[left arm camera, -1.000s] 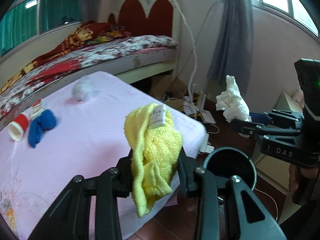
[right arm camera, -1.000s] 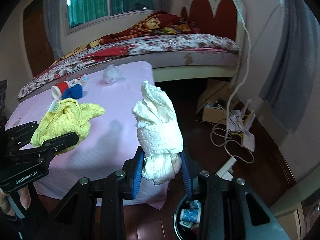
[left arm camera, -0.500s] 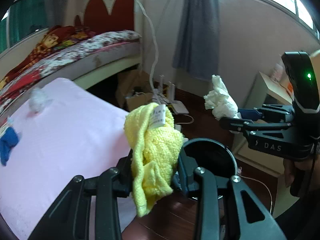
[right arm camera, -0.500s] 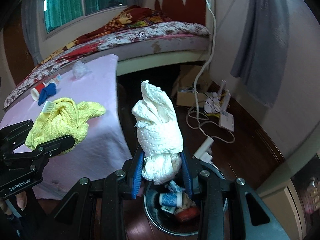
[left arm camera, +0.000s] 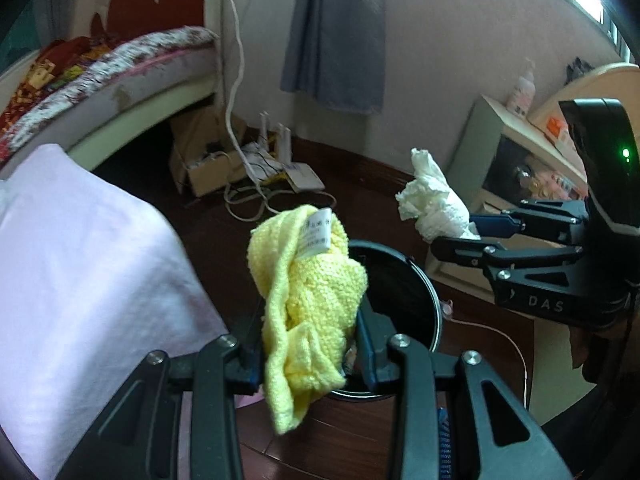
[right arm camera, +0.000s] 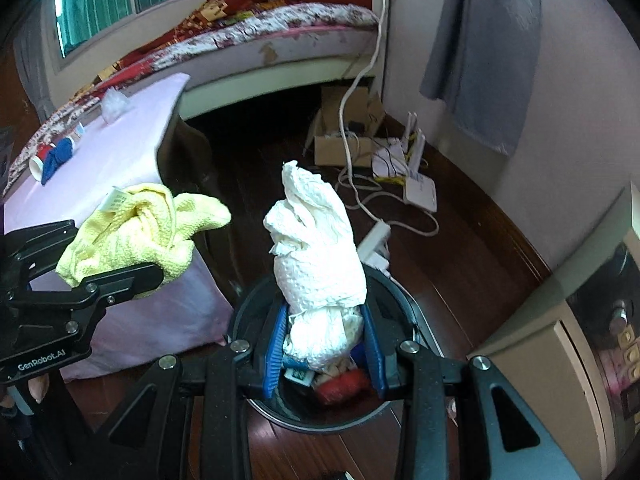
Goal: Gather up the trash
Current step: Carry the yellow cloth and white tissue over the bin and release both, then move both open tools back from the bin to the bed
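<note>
We hold two grippers over one black trash bin that stands on the dark wood floor just beside the near corner of the table. Our right gripper is clenched on one wad of white paper towel; its long axis runs along the fingers, pinched at its lower end between the blue pads, its loose tip pointing away from us above the bin's mouth. Inside the bin we see some trash, among it a red lump; the rest is too hidden to count. Our left gripper is clenched on one yellow knitted cloth, also lengthwise along the fingers, its white label at the far end and a loose tail hanging below the fingers toward us. It hangs at the bin's near rim.

Farther off, on the pink table cover, we count three things: one red cup lying on its side near the left edge, one blue cloth touching it, and one white crumpled wad near the far edge. Beyond is one bed.
</note>
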